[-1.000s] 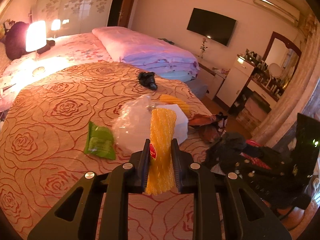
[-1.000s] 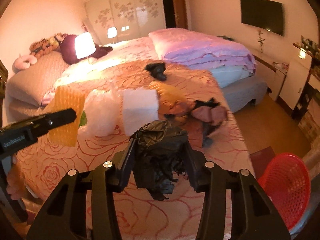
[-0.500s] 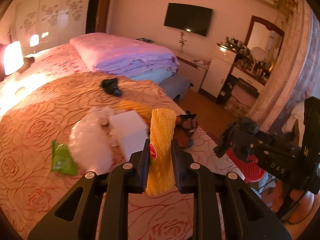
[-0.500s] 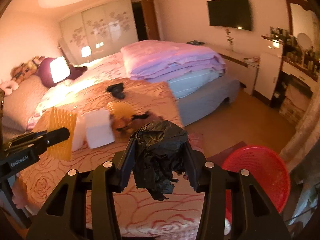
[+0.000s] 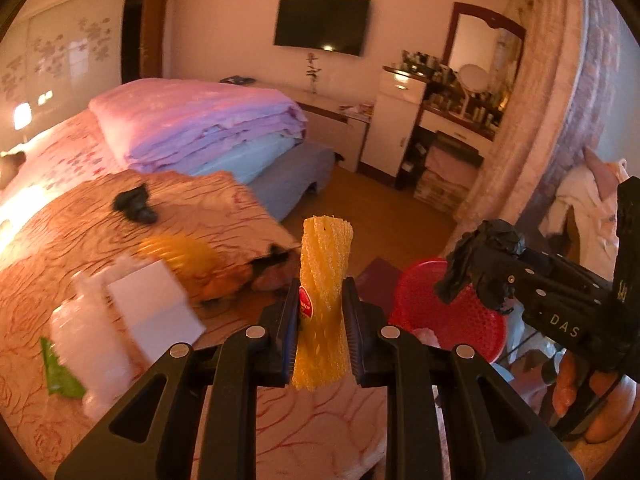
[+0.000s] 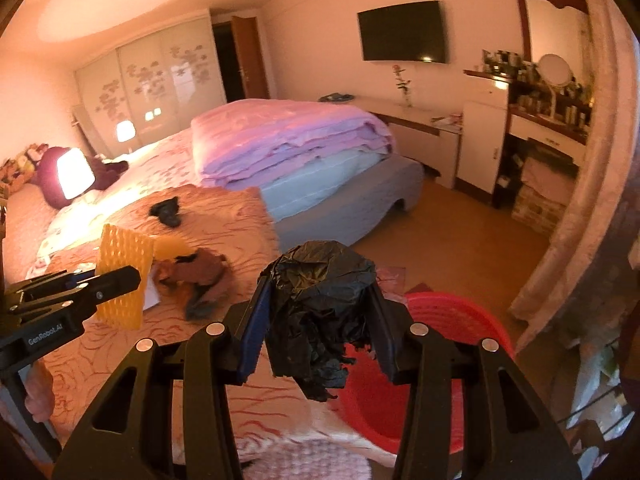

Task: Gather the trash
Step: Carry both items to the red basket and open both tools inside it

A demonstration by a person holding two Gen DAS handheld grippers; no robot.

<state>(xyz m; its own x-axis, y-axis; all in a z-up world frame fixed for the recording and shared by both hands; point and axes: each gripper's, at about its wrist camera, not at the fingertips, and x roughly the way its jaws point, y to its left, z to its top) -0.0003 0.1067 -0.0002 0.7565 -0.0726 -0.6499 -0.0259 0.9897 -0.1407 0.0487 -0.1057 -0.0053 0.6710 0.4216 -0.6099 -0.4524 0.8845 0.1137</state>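
Two light, crushable scraps are held: the left gripper [image 5: 322, 344] has its jaws closed on a springy yellow foam net [image 5: 323, 300], the right gripper [image 6: 318, 334] on a limp crumpled black bag [image 6: 320, 312]; both likely need only a mid-body pinch. Only the right view shows the red basket [image 6: 460, 320] just beyond its jaws; only the left shows white litter [image 5: 154, 312] on the bed [image 5: 60, 220].

yellow foam net [image 5: 324, 280], black bag [image 6: 320, 312], red basket [image 5: 452, 312], rose-patterned bedspread [image 5: 120, 412]
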